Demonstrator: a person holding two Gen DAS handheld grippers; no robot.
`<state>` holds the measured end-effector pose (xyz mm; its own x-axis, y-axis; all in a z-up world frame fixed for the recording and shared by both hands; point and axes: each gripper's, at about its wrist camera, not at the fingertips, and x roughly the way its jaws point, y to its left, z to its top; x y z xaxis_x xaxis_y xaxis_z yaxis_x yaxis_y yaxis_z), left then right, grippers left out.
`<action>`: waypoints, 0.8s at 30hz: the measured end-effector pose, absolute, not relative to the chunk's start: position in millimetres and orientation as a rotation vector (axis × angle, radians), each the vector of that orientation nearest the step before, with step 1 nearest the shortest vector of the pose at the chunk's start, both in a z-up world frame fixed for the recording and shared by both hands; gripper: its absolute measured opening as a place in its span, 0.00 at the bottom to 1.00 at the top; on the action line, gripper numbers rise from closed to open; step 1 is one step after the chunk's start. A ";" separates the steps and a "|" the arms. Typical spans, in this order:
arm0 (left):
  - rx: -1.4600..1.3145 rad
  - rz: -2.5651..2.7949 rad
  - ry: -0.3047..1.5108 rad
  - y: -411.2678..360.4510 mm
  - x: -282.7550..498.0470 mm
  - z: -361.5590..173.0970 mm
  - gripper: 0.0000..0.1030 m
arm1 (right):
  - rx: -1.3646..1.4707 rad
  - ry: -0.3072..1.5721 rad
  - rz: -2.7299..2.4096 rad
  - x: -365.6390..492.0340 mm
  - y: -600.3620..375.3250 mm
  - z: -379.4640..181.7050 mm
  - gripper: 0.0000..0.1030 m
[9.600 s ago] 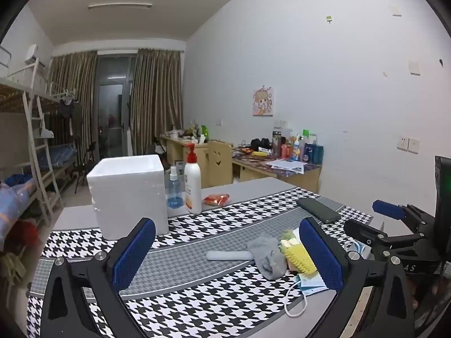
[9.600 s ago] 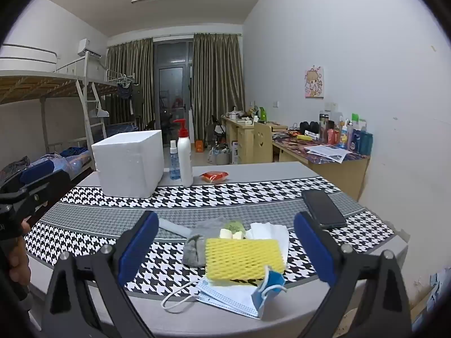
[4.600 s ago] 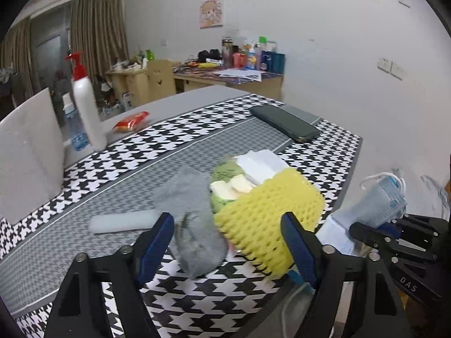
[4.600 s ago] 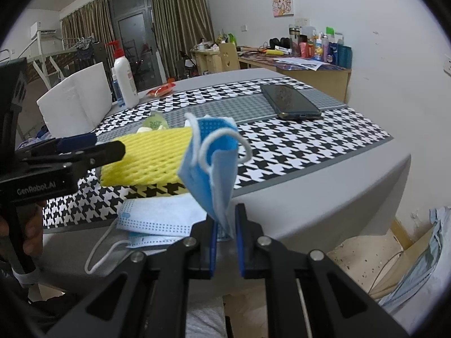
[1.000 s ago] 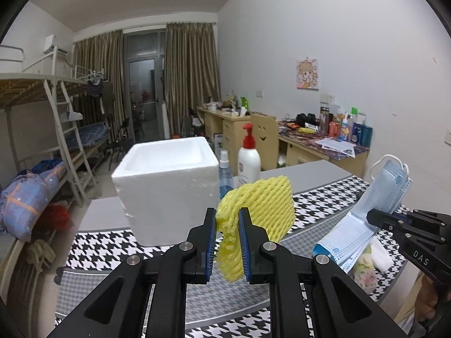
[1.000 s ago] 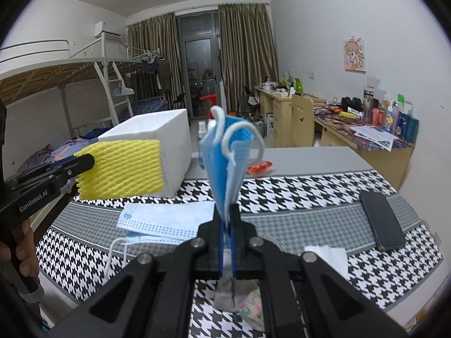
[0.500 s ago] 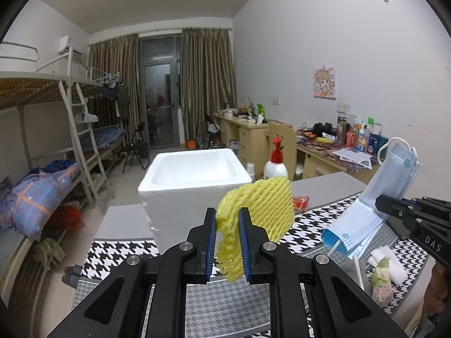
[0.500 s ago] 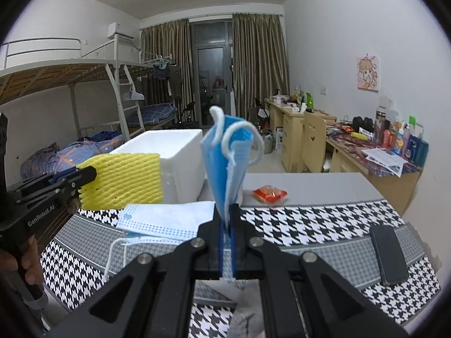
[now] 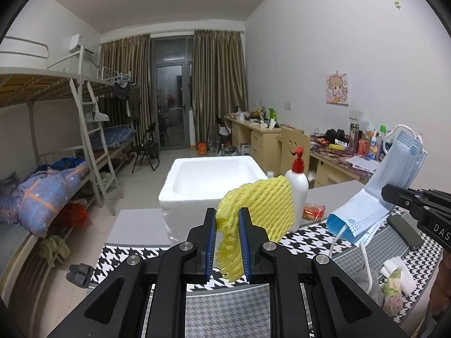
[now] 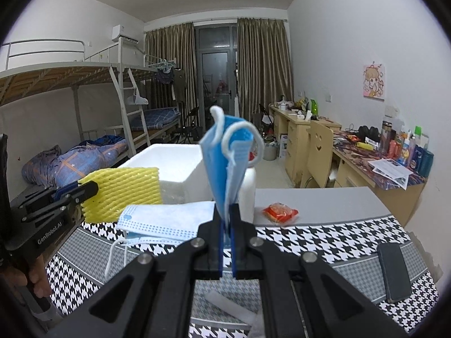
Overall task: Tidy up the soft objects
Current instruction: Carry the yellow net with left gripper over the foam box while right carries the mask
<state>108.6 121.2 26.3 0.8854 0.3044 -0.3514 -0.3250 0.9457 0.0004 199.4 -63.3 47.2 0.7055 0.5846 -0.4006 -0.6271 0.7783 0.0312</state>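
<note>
left tool (image 9: 227,235) clamped on net (image 9: 262,205) | right tool (image 10: 226,222) clamped on masks (image 10: 225,163) | left view only: box (image 9: 180,194) hollow beyond net

Yellow foam net (image 9: 262,205), blue masks (image 10: 225,152) (houndstooth tablecloth (image 10: 324,239))
</note>
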 end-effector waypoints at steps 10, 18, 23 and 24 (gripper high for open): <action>-0.065 0.348 0.321 129.4 110.8 40.3 0.16 | -0.106 0.422 0.713 206.0 -47.4 55.4 0.06; -0.047 0.411 0.312 140.2 116.6 48.0 0.16 | -0.104 0.406 0.687 210.4 -40.1 67.9 0.06; -0.049 0.436 0.313 147.7 121.0 50.7 0.16 | -0.111 0.399 0.664 213.3 -35.2 72.3 0.06; -0.047 0.440 0.312 148.3 121.1 51.5 0.16 | -0.110 0.401 0.664 214.5 -34.5 73.1 0.06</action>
<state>121.1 148.3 51.5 0.8581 0.4112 -0.3075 -0.4256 0.9046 0.0220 214.5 -34.5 73.1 0.7144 0.5771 -0.3957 -0.6189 0.7850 0.0276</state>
